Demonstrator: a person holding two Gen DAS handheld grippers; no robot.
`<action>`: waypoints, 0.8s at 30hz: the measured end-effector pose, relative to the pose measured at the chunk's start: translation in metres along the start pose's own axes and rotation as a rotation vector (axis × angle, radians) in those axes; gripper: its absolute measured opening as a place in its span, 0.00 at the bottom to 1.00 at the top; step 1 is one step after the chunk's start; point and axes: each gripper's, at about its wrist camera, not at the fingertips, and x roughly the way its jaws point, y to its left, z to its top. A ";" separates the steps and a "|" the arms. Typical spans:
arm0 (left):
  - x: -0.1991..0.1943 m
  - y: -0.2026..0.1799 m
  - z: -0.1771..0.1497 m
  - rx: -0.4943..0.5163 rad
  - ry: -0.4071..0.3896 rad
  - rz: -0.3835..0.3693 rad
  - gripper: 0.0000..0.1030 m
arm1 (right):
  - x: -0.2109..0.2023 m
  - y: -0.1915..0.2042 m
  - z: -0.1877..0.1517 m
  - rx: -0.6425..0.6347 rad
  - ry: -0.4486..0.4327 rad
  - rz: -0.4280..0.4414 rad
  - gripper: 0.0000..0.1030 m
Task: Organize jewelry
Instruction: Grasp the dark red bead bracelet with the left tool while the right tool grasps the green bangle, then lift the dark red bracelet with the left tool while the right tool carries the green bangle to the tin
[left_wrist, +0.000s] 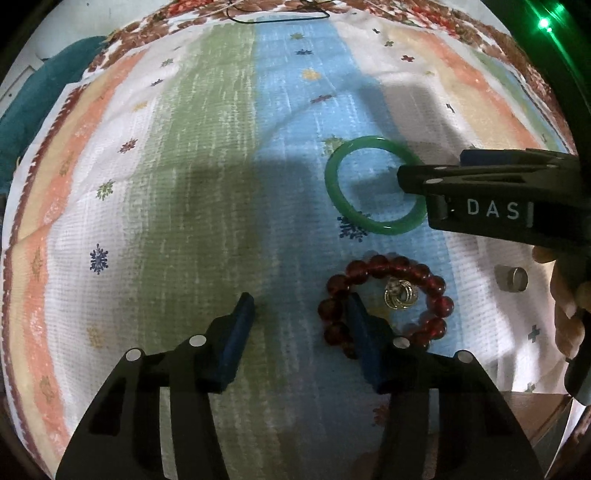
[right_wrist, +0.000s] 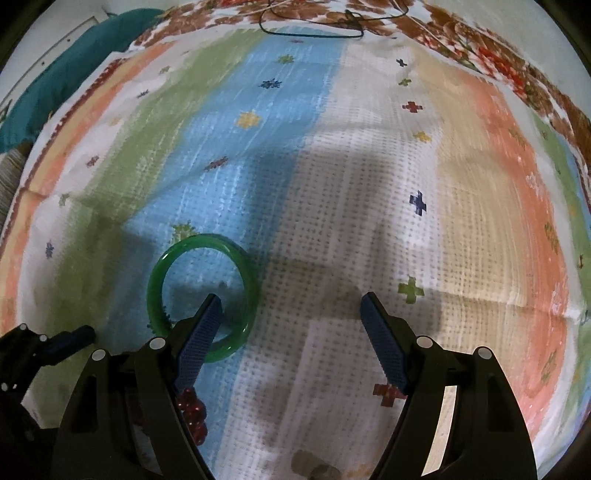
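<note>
Nearest your left gripper (left_wrist: 301, 314), whose blue ribbed pads stand wide apart and hold nothing, lies one bracelet of round, glossy dark-red beads (left_wrist: 384, 299) on the woven, striped cloth (left_wrist: 207, 184), with a small cluster of thin gold rings (left_wrist: 400, 293) inside its loop and your right pad overlapping its near-left beads. A short silver cylinder (left_wrist: 511, 279) sits to its right. Farther on lies one smooth green bangle (right_wrist: 203, 295), and your right gripper (right_wrist: 291, 306) is spread wide and empty, its left finger hanging over the ring's opening.
</note>
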 end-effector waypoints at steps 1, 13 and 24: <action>0.000 0.000 0.000 0.001 0.001 0.004 0.46 | 0.001 0.000 0.000 -0.001 0.002 -0.002 0.72; -0.003 0.013 0.003 -0.020 0.012 0.006 0.13 | -0.006 0.004 -0.006 -0.036 -0.033 0.015 0.08; -0.042 0.005 0.008 -0.014 -0.067 -0.037 0.13 | -0.039 0.007 -0.014 -0.068 -0.070 -0.013 0.08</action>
